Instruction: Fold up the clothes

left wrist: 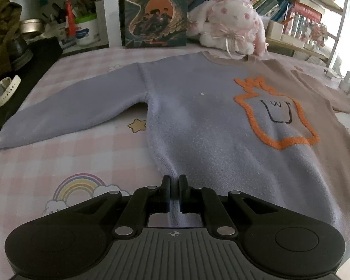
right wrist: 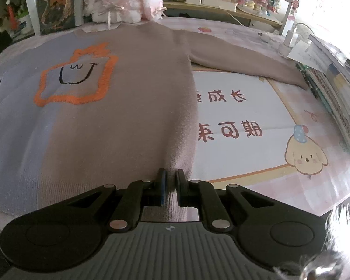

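Observation:
A two-tone sweater [left wrist: 198, 121] lies flat on the table, lilac on its left half and tan on its right [right wrist: 133, 107], with an orange outlined smiling shape on the chest. Both sleeves spread outward. My left gripper [left wrist: 174, 180] is shut on the lilac bottom hem near the left corner, a ridge of fabric pinched between its pads. At the tan bottom hem near the right corner, my right gripper [right wrist: 170, 175] is shut on a fold of cloth in the same way.
A pink checked table mat [left wrist: 58, 163] with printed cartoons covers the table. At the back stand a book [left wrist: 155, 11], a plush rabbit [left wrist: 228, 28] and jars. A white watch [left wrist: 4, 91] lies far left. Stacked books and pens [right wrist: 333, 98] line the right edge.

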Demonstrator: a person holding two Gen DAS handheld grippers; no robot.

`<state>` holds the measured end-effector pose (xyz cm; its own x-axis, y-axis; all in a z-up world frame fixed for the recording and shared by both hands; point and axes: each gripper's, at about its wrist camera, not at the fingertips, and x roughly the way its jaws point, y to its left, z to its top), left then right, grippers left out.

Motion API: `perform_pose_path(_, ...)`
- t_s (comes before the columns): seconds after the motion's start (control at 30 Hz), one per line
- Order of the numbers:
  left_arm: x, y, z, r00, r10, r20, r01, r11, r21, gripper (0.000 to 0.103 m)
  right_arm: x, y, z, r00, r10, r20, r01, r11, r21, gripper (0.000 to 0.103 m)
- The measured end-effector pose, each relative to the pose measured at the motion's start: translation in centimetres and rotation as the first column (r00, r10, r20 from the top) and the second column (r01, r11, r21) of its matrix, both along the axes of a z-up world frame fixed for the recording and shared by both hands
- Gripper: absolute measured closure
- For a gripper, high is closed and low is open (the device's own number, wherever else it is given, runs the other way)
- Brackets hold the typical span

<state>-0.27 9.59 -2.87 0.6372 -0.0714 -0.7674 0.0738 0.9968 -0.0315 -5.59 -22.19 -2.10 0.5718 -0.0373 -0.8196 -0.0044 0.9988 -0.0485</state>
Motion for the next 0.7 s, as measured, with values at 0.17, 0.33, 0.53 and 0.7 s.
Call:
perform_pose_path(0.17, -0.2, -0.3, 0.0, 1.000, -0.016, 0.002, 0.016, 1.000, 0.024, 0.093, -0.3, 0.3, 0.0, 1.000, 0.022, 0.006, -0.022, 0.999, -0.029, 0.094)
perform_pose_path(0.33, -1.9, -1.2, 0.6, 1.000, -0.001, 0.026, -0.001, 0.998, 0.059, 0.089, -0.3, 0.1, -0.1, 0.999, 0.035, 0.017, -0.035, 0.999, -0.027, 0.093)
perform_pose_path(0.53, -4.1, -2.5, 2.1, 0.998, 0.049, 0.039, -0.051, 0.997, 0.057, 0.080, -0.6, 0.0, -0.2, 0.996, 0.090, 0.027, -0.089, 0.995, -0.048, 0.087)
perform_pose_path(0.7, -5.8, -3.5, 4.2, 0.995, 0.077, 0.067, -0.079, 0.996, 0.038, 0.049, -0.7, -0.8, 1.0, 0.994, 0.100, 0.049, -0.101, 0.995, 0.022, 0.050)
